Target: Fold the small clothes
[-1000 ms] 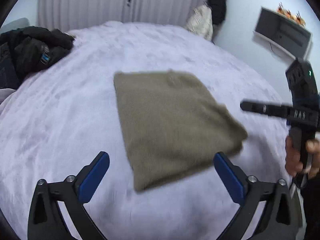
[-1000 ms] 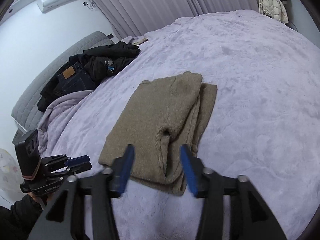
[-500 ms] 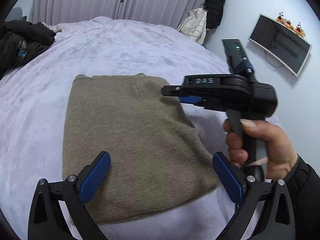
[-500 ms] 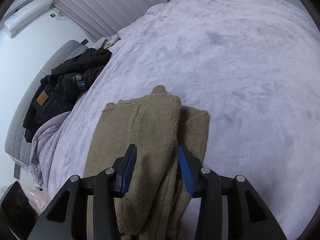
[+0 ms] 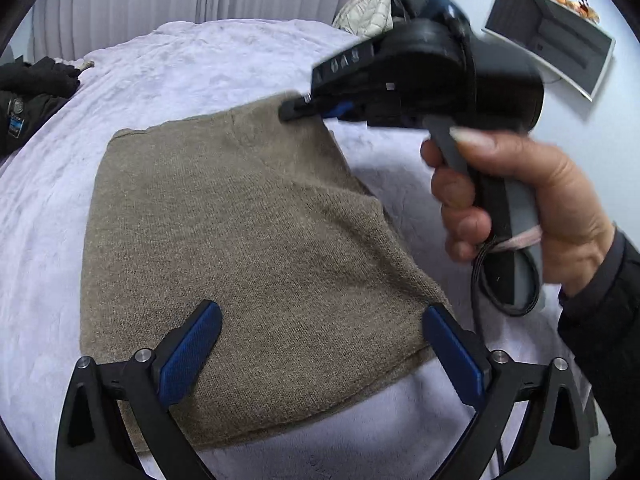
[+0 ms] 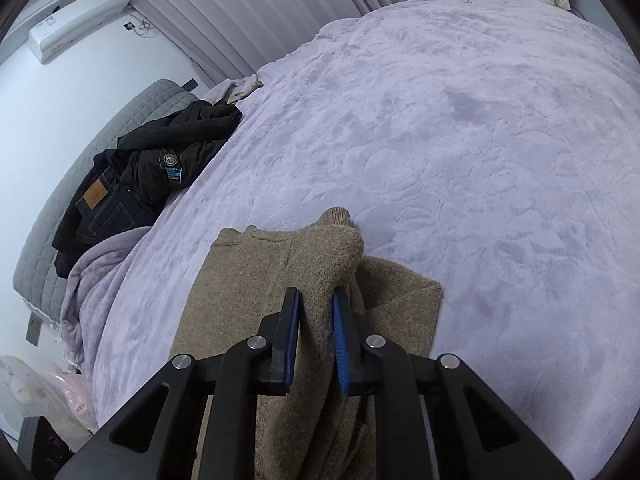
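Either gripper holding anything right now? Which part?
The right gripper is shut on the tan sweater, pinching a raised fold near its far right corner. The left gripper holds nothing; its jaws are closing above the near edge.

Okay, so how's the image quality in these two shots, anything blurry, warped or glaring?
Left wrist view: the right gripper and the hand holding it are motion-blurred, while the tan sweater stays sharp. Right wrist view: sharp throughout, the sweater's knit clear between the pads. Both views: strong fisheye bending of the purple blanket, dark corners, soft even light, no glare.
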The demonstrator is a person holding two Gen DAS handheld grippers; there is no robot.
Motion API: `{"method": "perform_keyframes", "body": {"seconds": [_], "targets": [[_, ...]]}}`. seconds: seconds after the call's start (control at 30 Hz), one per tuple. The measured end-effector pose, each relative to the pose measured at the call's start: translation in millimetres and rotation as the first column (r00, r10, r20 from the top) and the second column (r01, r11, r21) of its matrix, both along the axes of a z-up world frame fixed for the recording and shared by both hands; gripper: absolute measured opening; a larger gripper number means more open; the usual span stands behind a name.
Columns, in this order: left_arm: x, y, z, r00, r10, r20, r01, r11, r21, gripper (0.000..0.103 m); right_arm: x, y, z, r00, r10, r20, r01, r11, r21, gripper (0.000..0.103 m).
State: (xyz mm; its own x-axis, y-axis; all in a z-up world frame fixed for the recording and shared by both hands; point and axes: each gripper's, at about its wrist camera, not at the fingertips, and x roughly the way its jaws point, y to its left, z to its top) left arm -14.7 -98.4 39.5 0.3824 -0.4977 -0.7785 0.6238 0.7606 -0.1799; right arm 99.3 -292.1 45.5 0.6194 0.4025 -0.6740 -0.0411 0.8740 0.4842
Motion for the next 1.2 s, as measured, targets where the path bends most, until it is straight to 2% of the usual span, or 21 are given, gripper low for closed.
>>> {"method": "perform_keyframes", "body": {"seconds": [0.03,0.1,0.13,0.27,0.3,0.37,0.43,0.53,0.6,0.63,0.67,0.73,0.8,0.87,0.9,0.93,0.97,1.03,1.1,1.13,1.2], "targets": [[-2.9,-1.4,0.0,1.0,-0.023,-0.008,0.023,1.0,0.001,0.088,-2.4,2.9,7.4,1.0,0.008,0.021,-0.007,1.0,-0.022,0.008],[-4.6,-6.3,-5.1,1.0,-0.027,-0.01,0.027,0.999,0.024,0.087,-15.0,4.3,31.4,0.99,0.008,0.142,-0.004,1.0,-0.027,0.008],[-5.6,-10.7,-9.5,1.0,-0.029,-0.002,0.029,0.998,0.051,0.087,-15.5,3.7,34.8,0.988,0.0,0.157,0.005,0.999,-0.033,0.008],[-10.6,-15.0,-11.3,1.0,-0.029,0.009,0.028,0.997,0.065,0.088,6.6,6.4,1.2,1.0,-0.009,0.005,0.01,0.988,-0.152,0.008],[-11.1,-14.4,-11.3,0.999,-0.032,0.007,0.031,0.998,0.06,0.088,7.5,3.2,-5.2,1.0,-0.016,-0.006,0.015,0.989,-0.147,0.008],[-13.4,-14.1,-10.2,0.999,-0.039,0.01,0.038,0.997,0.06,0.088,6.1,-7.4,-10.3,0.999,-0.032,-0.011,0.031,0.997,-0.073,0.008],[-15.5,-11.9,-2.6,0.999,-0.046,0.006,0.046,0.997,0.061,0.088,0.8,-15.7,-6.5,0.998,-0.05,-0.026,0.049,0.998,-0.03,0.013],[-18.0,7.9,23.4,0.998,-0.055,-0.005,0.055,0.998,-0.014,0.088,-29.1,-22.3,10.6,0.999,-0.052,0.007,0.052,0.999,-0.003,0.015],[-19.3,31.6,41.9,0.999,-0.034,0.038,0.037,0.996,-0.077,0.094,-63.0,-14.5,23.5,0.998,-0.014,0.053,0.016,0.999,-0.043,0.015],[-17.0,43.1,47.8,0.998,-0.004,0.058,0.01,0.995,-0.098,0.102,-79.9,-8.5,28.8,0.997,0.014,0.069,-0.011,0.999,-0.049,0.015],[-11.6,53.8,50.0,0.997,0.035,0.064,-0.027,0.992,-0.12,0.102,-97.9,-1.3,33.5,0.994,0.052,0.094,-0.048,0.998,-0.039,0.015],[6.2,67.0,41.9,0.997,0.082,-0.001,-0.082,0.985,-0.149,0.102,-123.1,13.2,38.2,0.985,0.11,0.133,-0.108,0.994,-0.022,0.015],[24.8,75.3,21.6,0.986,0.138,-0.098,-0.15,0.98,-0.13,0.102,-136.3,30.0,33.9,0.975,0.175,0.14,-0.177,0.984,0.0,0.016],[33.4,80.6,1.7,0.974,0.203,-0.101,-0.21,0.976,-0.057,0.102,-137.1,44.3,20.4,0.972,0.212,0.099,-0.212,0.977,-0.011,0.025],[37.0,83.3,-7.7,0.966,0.218,-0.137,-0.222,0.975,-0.012,0.102,-134.9,48.1,9.5,0.979,0.199,0.05,-0.197,0.98,-0.044,0.046],[45.0,90.3,-17.5,0.953,0.223,-0.203,-0.227,0.974,0.001,0.102,-132.4,49.8,-2.2,0.982,0.19,0.006,-0.189,0.979,-0.075,0.054],[49.1,102.6,-20.9,0.942,0.229,-0.246,-0.242,0.97,-0.024,0.102,-133.1,49.6,-7.9,0.983,0.183,-0.009,-0.183,0.979,-0.093,0.054],[45.3,125.1,-4.9,0.941,0.267,-0.21,-0.288,0.954,-0.079,0.102,-141.6,45.8,-2.6,0.988,0.156,-0.005,-0.156,0.985,-0.08,0.054],[51.4,134.9,9.2,0.945,0.289,-0.152,-0.305,0.947,-0.101,0.102,-153.4,46.0,17.1,0.992,0.123,0.032,-0.119,0.988,-0.101,0.058],[58.9,134.3,13.2,0.946,0.291,-0.143,-0.306,0.947,-0.099,0.102,-157.8,47.0,30.5,0.99,0.114,0.082,-0.103,0.987,-0.123,0.069],[75.7,123.7,16.2,0.947,0.278,-0.158,-0.293,0.952,-0.084,0.102,-156.6,51.2,51.9,0.981,0.097,0.171,-0.066,0.982,-0.175,0.081]]}}
